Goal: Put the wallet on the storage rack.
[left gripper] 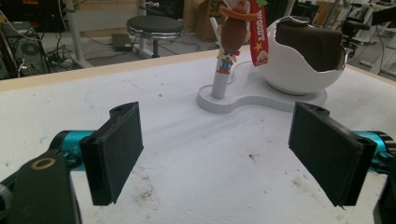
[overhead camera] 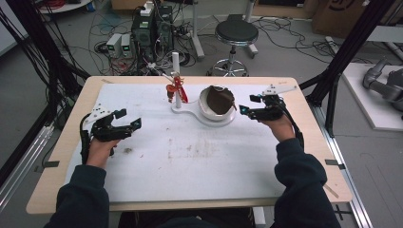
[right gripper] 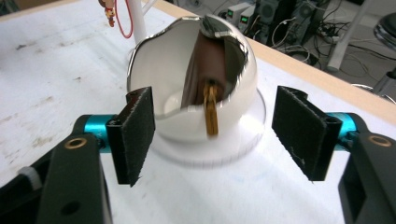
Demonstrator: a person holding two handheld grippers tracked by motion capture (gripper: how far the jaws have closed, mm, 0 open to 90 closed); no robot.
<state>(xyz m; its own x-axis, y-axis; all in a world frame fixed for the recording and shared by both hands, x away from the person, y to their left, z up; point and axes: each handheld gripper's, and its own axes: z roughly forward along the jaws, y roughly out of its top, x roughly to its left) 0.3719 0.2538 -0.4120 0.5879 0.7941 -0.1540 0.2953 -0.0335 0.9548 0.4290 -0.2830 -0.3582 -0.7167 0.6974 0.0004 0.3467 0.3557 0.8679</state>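
Observation:
A white bowl shaped like a cracked eggshell [overhead camera: 205, 105] stands on a white base [overhead camera: 190, 113] at the table's far middle. A brown leather pouch [overhead camera: 221, 101] leans inside it, with a gold clasp [right gripper: 212, 109] hanging over the rim. A white post [overhead camera: 176, 80] on the same base carries a small cowboy figure on a red strap [overhead camera: 177, 89]. My right gripper [overhead camera: 247, 104] is open just right of the bowl [right gripper: 159, 70], nothing between its pads. My left gripper [overhead camera: 130, 118] is open over the table's left side, pointing toward the base [left gripper: 261, 100].
A white mat [overhead camera: 199, 156] covers the wooden table and is stained near its middle. Beyond the far edge are a black stool [overhead camera: 236, 33], computer boxes [overhead camera: 152, 28] and loose cables on the floor. Black frame posts [overhead camera: 342, 52] rise at both sides.

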